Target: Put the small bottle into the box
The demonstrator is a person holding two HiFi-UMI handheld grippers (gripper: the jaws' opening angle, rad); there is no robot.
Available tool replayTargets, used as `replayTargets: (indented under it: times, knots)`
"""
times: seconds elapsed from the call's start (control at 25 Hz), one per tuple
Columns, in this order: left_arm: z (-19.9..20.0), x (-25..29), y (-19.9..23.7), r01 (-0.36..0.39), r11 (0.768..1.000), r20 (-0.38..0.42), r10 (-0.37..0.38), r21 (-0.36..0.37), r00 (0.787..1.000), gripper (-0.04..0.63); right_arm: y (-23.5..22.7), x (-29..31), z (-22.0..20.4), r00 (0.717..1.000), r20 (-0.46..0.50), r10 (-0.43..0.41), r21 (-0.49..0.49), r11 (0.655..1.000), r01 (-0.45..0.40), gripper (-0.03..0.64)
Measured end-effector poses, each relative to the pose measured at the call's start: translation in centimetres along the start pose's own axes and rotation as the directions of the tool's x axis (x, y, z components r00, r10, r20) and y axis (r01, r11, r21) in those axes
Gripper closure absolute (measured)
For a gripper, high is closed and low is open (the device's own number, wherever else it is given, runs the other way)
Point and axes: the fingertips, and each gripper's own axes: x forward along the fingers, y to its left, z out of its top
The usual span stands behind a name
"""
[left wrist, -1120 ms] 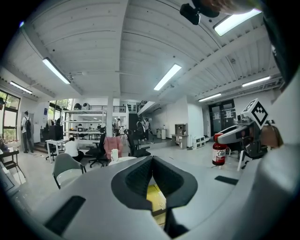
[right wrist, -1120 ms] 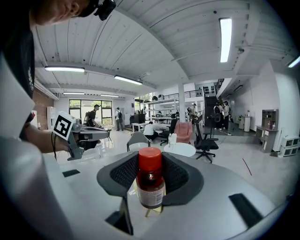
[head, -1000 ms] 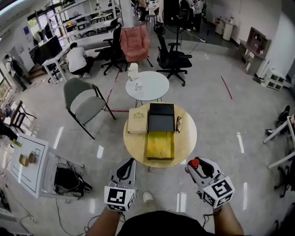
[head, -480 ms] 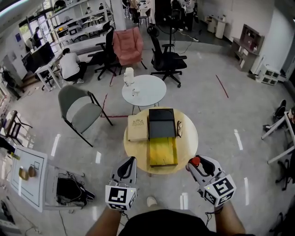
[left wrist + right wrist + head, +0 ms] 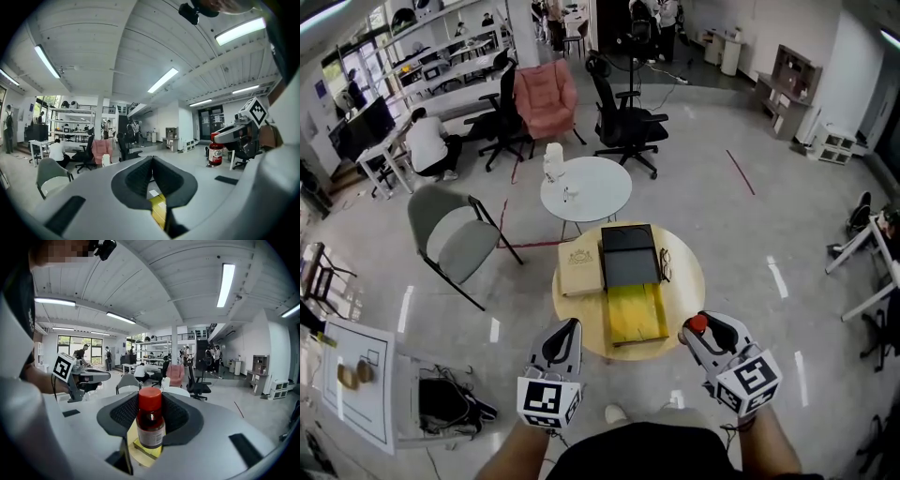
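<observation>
The right tool is clamped on the small bottle, lower right in the head view and short of the open box on the counter. A tilt could let it slip or clip the box wall. The left tool has its jaws together, empty. In the right gripper view the bottle hides most of the box, so its depth is unclear.

Grey chair near white table bearing, perhaps, a jug.

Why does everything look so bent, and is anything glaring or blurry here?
Head view: wide lens curves the room; lamp streaks glare on the glossy floor. Right gripper view: small bottle sharp, corners black. Left gripper view: ceiling lamp washed out white.
</observation>
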Motion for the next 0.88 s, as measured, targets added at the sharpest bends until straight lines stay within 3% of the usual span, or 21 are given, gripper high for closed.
replayTargets:
  times: [0.32, 0.88]
  knots:
    - [-0.1, 0.1, 0.4, 0.019, 1.000, -0.004, -0.019, 0.006, 1.000, 0.577, -0.1, 0.7, 1.7, 1.000, 0.017, -0.006, -0.029, 1.000, 0.007, 0.457]
    - [-0.1, 2.7, 3.4, -0.074, 0.997, 0.003, 0.075, -0.027, 0.997, 0.578, -1.7, 5.4, 2.4, 0.997, 0.008, 0.083, -0.051, 0.995, -0.082, 0.457]
